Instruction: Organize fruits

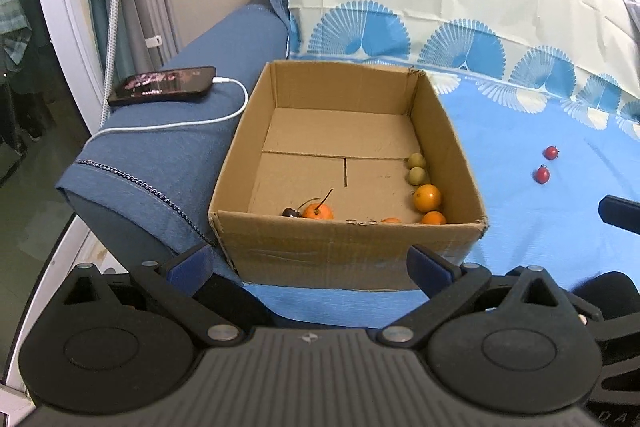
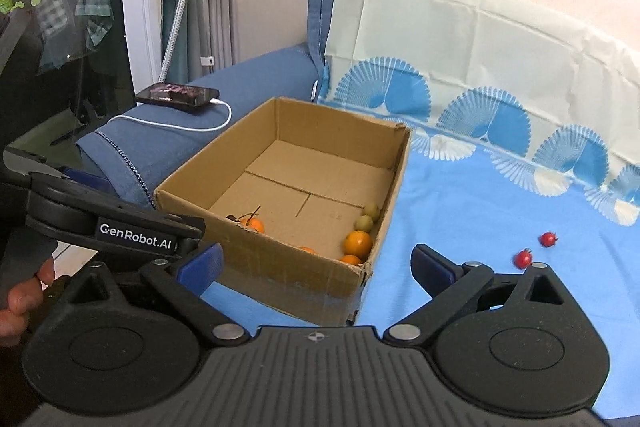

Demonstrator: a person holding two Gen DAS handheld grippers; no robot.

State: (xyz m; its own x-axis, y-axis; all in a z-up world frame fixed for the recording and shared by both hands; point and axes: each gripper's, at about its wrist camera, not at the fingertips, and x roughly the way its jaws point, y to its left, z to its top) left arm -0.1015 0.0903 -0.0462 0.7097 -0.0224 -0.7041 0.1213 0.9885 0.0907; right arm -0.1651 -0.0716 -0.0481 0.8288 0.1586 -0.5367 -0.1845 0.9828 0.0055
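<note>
Cardboard box holds most of the fruit; two red ones lie outside

Cardboard makes up the open box [image 1: 348, 163], which sits on a blue sheet [image 1: 520, 187] ahead of both pairs of jaws, its left side against a blue sofa arm [image 1: 168, 155]. Inside, along the wall nearer the right jaws, two green fruits [image 1: 416, 167] lie one behind the other. An orange [image 1: 427, 198] sits just in front of them, and a second orange [image 1: 434, 217] is in the near corner. By the near wall, closer to the left jaws, lies an orange fruit with a stalk [image 1: 318, 211], and a dark fruit [image 1: 291, 213] touches its left side. Between these and the corner, the top of one more orange fruit [image 1: 390, 220] peeks over the box edge.

Two red fruits [image 1: 546, 163] lie on the sheet well to the right of the box, near each other but apart; from the right wrist view they sit just beyond the right finger.

The left gripper [image 1: 310, 263] is spread wide with nothing between its blue pads [image 1: 192, 261], and it hangs short of the box's near wall. The right gripper [image 2: 316, 263] is likewise spread wide and empty, aimed at the box's near right corner. A hand [image 2: 24, 287] grips the left tool's handle at the left edge of the right wrist view.

A phone [image 1: 164, 85] with a white cable [image 1: 192, 123] plugged in rests on the sofa arm, beyond and left of the left jaws.
</note>
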